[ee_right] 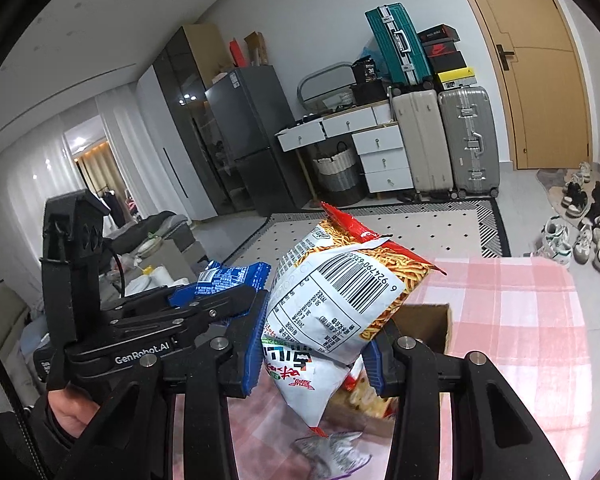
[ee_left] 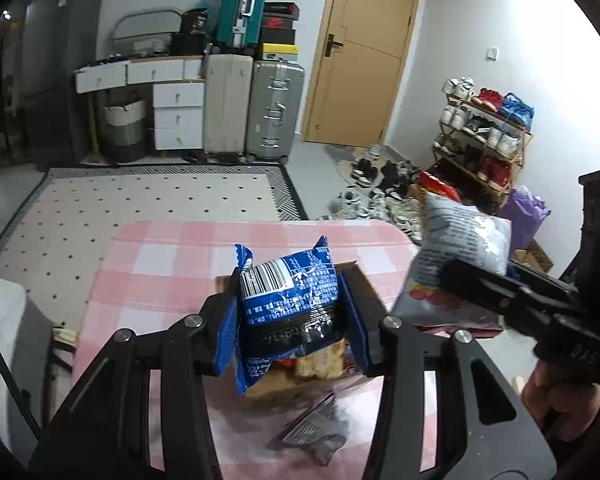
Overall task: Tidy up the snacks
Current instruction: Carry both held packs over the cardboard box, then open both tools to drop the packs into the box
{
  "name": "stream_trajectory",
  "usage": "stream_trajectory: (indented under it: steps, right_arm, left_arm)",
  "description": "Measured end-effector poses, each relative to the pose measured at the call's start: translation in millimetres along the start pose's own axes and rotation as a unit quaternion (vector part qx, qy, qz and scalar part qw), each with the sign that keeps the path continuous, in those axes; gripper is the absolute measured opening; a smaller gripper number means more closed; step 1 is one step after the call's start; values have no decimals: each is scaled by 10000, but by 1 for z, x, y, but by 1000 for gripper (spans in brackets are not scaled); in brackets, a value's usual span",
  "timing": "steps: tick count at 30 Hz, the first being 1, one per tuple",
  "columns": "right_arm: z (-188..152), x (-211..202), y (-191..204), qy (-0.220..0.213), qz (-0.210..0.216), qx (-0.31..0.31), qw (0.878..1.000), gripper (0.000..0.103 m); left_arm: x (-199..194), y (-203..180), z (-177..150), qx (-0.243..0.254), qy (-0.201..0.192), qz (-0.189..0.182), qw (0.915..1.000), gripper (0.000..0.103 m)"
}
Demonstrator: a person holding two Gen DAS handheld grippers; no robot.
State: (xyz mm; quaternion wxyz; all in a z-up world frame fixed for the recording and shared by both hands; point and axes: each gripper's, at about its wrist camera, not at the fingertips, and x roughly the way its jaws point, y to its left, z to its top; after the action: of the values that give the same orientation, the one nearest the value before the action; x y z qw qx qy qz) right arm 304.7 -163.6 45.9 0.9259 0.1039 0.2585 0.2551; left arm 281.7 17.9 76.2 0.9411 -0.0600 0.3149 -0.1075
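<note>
**Two snack packets held above the cardboard box**

Two grippers each grip one packet over the open brown cardboard box [ee_right: 428,322] on the bench with the pink-and-white checked cloth [ee_left: 172,256]. The left gripper [ee_left: 288,320] is closed about halfway, its blue pads pressing both sides of a glossy blue foil snack packet [ee_left: 288,300] that shows a white barcode panel, small white print too fine to read, and the stamped digits "09-16". The right gripper [ee_right: 312,354] is likewise partly closed, pinching a white-and-red noodle snack bag [ee_right: 340,288] pictured with fried noodles; its barcode reads "6 924790 63…", the rest hidden. "GenRobot.AI" is printed on the left gripper's black body in the right wrist view. Both packets hang just above the box, the noodle bag to the right of the blue one. A crumpled silver-and-purple wrapper [ee_left: 320,428] lies on the cloth just in front of the box.
</note>
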Motion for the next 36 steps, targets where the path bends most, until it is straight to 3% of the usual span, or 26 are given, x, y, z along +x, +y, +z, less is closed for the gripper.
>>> stream_trajectory:
  steps: [9,19,23,25,27,36]
  right_arm:
    - [10,43,-15,224,-417,-305,9984,41]
    - [4,84,-39,448,-711,-360,9958,42]
    - [5,92,-45,484,-723,-306,9957,45]
    - [6,93,-48,441,-704,-263,9962,52]
    - [6,90,-48,389,-690,-245,9966,56]
    - [10,67,-40,112,-737,-303,9968,62]
  left_arm:
    - [62,3,15,-7,290,-248,9993,42]
    - [120,9,12,29,568,-200,9982,42]
    - [128,12,12,-28,599,-214,9980,48]
    - [130,13,12,-4,599,-177,9981,63]
    - [130,14,11,13,560,-140,9983,68]
    - [98,14,2,108,346,-9,9993,73]
